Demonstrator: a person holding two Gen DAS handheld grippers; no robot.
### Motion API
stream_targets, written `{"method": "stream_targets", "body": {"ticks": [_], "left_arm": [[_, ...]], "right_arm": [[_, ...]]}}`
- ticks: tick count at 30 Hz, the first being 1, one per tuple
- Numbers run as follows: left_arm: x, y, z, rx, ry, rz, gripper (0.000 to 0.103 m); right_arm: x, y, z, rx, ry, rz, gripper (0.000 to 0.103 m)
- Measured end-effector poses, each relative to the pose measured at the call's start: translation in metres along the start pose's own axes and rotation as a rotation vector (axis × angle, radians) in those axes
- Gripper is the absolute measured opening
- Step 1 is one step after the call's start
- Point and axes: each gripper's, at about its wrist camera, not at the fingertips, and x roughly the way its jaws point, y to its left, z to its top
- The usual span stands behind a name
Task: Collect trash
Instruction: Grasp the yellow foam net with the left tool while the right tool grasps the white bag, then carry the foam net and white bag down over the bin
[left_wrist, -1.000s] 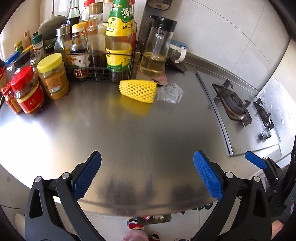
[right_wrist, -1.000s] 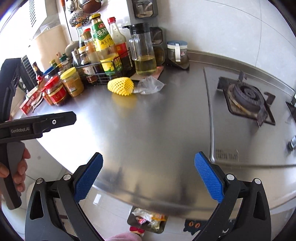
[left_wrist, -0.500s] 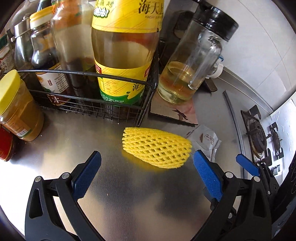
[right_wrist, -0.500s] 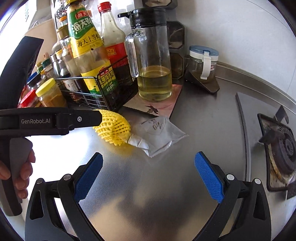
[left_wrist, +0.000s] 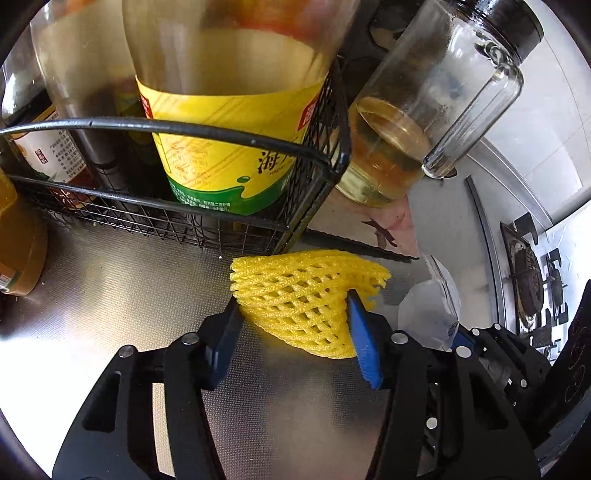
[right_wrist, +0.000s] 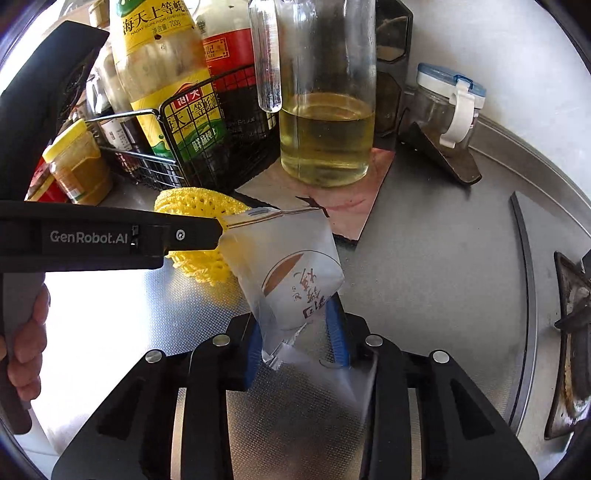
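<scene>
Your left gripper (left_wrist: 293, 314) covers the near edge of the yellow foam net (left_wrist: 303, 295), so you cannot see whether the net rests on the counter there. In the right wrist view the left gripper's black bar crosses the net and hides its middle. The clear plastic bag (right_wrist: 291, 280) hides most of both blue pads of your right gripper (right_wrist: 297, 343), and in the left wrist view the bag shows only as a pale patch, partly behind the gripper. The sauce bottle (left_wrist: 229, 110) in the wire basket (left_wrist: 325, 155) is cut off at the top, and so is the oil jug (right_wrist: 325, 110). The small print on the bottle labels is too small to read.
</scene>
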Motion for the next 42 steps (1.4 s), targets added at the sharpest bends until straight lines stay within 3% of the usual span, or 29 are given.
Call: {"method": "stream_targets", "body": {"ticks": [2,4,9,15,22,30,35,42], "left_arm": [[0.001,-0.002,0.001,0.004,-0.003,0.006,0.037],[0.002,-0.004,0.001,0.010,-0.005,0.016,0.030],[0.001,-0.014,-0.006,0.042,-0.027,0.033,0.013],[-0.023,-0.029,-0.027,0.074,-0.060,0.025,0.011],[-0.088,-0.057,-0.069,0.116,-0.129,0.024,0.011],[-0.160,-0.083,-0.163,0.164,-0.185,0.012,0.011],[-0.198,-0.074,-0.230,0.176,-0.187,0.007,0.012],[-0.200,-0.066,-0.312,0.175,-0.132,-0.007,0.012]], "right_arm": [[-0.004,-0.001,-0.002,0.009,0.001,0.012,0.021],[-0.009,-0.001,-0.006,0.008,0.010,0.026,0.008],[-0.028,-0.008,-0.023,0.047,0.000,0.034,0.008],[-0.060,-0.016,-0.045,0.099,-0.023,0.043,0.008],[-0.115,-0.003,-0.075,0.101,-0.059,0.035,0.008],[-0.189,0.027,-0.132,0.101,-0.095,0.009,0.008],[-0.226,0.048,-0.183,0.127,-0.090,0.025,0.008],[-0.237,0.074,-0.253,0.162,-0.031,0.046,0.008]]}}
